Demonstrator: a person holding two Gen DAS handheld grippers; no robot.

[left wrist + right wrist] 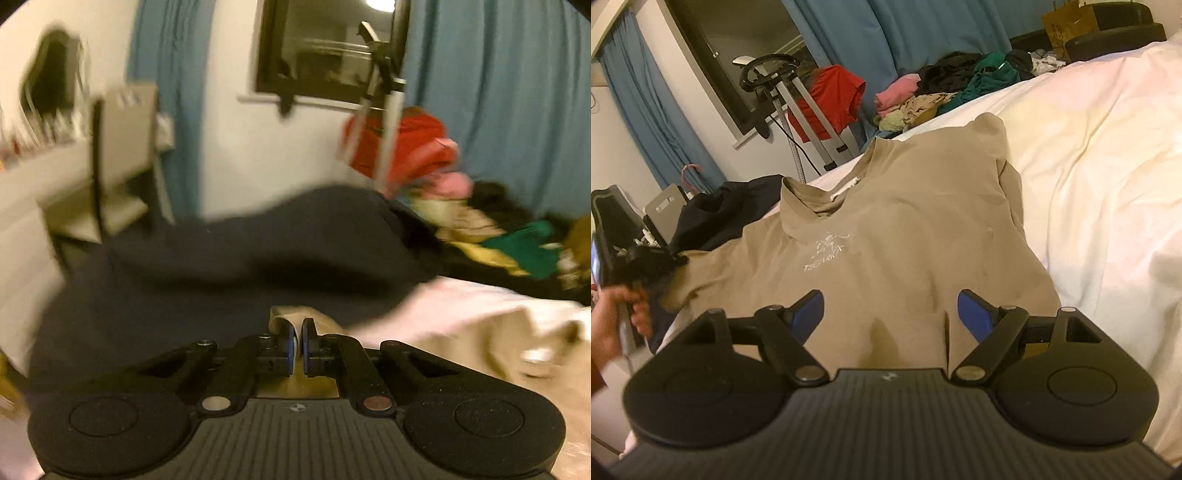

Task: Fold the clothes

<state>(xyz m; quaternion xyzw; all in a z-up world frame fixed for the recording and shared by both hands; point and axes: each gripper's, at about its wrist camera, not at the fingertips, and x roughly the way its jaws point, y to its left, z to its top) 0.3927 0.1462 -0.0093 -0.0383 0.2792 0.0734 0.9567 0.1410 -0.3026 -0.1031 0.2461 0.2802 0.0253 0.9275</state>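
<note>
A tan T-shirt (905,236) with a white chest print lies front-up on the white bed (1089,155), collar toward the far edge. My right gripper (891,314) is open, its blue pads (975,317) spread over the shirt's lower front, holding nothing. My left gripper (298,338) is shut on a fold of the tan T-shirt (295,315), its left sleeve. The right wrist view shows the left gripper (653,266) at the shirt's left sleeve, blurred, with a hand behind it.
A dark navy garment (229,251) lies on the bed beyond the shirt's left side. A pile of clothes (945,88), pink, green, black and beige, sits at the bed's far edge. A red shirt (827,99) hangs on a metal stand (809,110). Blue curtains behind.
</note>
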